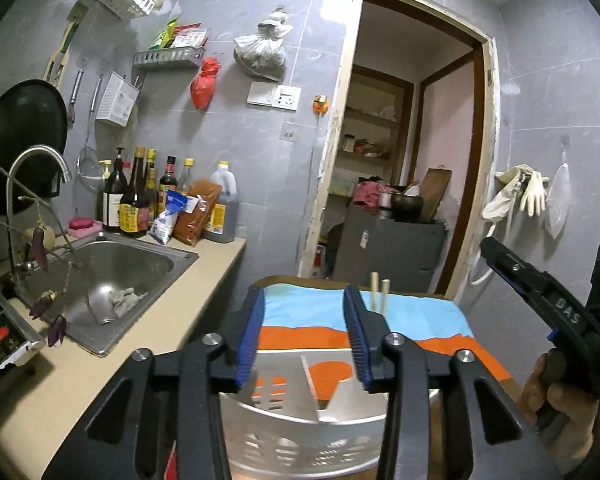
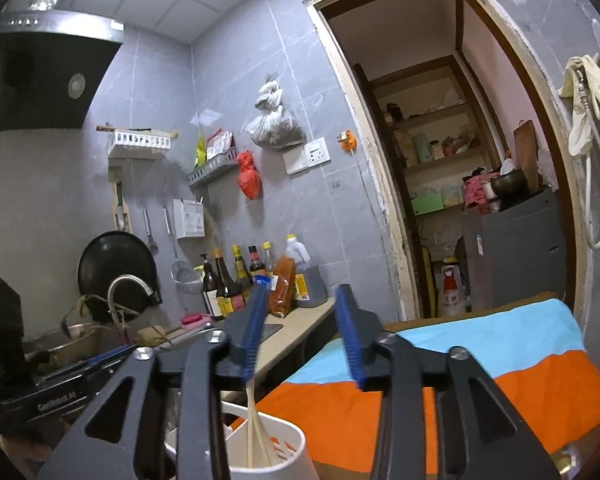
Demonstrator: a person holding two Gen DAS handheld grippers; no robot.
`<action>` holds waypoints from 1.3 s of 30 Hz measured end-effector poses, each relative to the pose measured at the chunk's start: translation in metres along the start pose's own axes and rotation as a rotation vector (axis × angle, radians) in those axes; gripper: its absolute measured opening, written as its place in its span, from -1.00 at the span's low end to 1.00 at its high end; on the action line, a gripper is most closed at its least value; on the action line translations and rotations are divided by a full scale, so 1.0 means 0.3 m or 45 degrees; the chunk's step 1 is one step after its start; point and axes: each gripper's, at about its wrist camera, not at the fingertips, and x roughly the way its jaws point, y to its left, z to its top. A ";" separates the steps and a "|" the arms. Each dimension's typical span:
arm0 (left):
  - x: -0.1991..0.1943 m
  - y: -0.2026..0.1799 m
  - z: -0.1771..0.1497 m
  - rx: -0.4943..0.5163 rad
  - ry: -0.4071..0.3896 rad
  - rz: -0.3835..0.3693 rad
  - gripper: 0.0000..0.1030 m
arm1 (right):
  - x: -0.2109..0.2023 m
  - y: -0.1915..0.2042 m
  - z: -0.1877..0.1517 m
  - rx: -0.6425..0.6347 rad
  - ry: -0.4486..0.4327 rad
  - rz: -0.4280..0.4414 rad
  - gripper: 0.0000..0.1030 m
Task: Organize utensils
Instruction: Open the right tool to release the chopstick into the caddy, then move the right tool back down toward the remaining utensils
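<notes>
Now, with both hand-held grippers, left (image 1: 306, 336) and right (image 2: 302, 334), spread wide and grasping nothing, lift slowly so the two pale wooden chopsticks (image 2: 256, 436) stay standing in the white plastic slotted holder (image 2: 276, 460) on the blue and orange cloth (image 2: 500, 360).

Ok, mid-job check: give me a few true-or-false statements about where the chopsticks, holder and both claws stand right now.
1. Both claws are open. True: the left claw and right claw grip nothing.
2. The chopsticks stand in the white holder. True.
3. The holder lies in the sink. False: it stands on the orange and blue cloth.
4. The holder is one undivided cup. False: a divider splits it.
5. The cloth is plain white. False: it is orange and blue.
</notes>
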 end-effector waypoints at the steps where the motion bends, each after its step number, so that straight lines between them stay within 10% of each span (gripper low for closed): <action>1: -0.009 -0.009 0.003 -0.001 -0.004 -0.006 -0.10 | -0.021 -0.004 0.012 -0.003 -0.005 -0.003 -0.10; 18: -0.229 -0.292 0.039 0.080 -0.089 -0.092 0.85 | -0.516 -0.044 0.222 -0.143 0.017 -0.078 1.00; 39: -0.135 -0.554 -0.203 0.195 -0.013 -0.139 0.89 | -0.702 -0.250 -0.029 -0.315 0.079 -0.415 1.00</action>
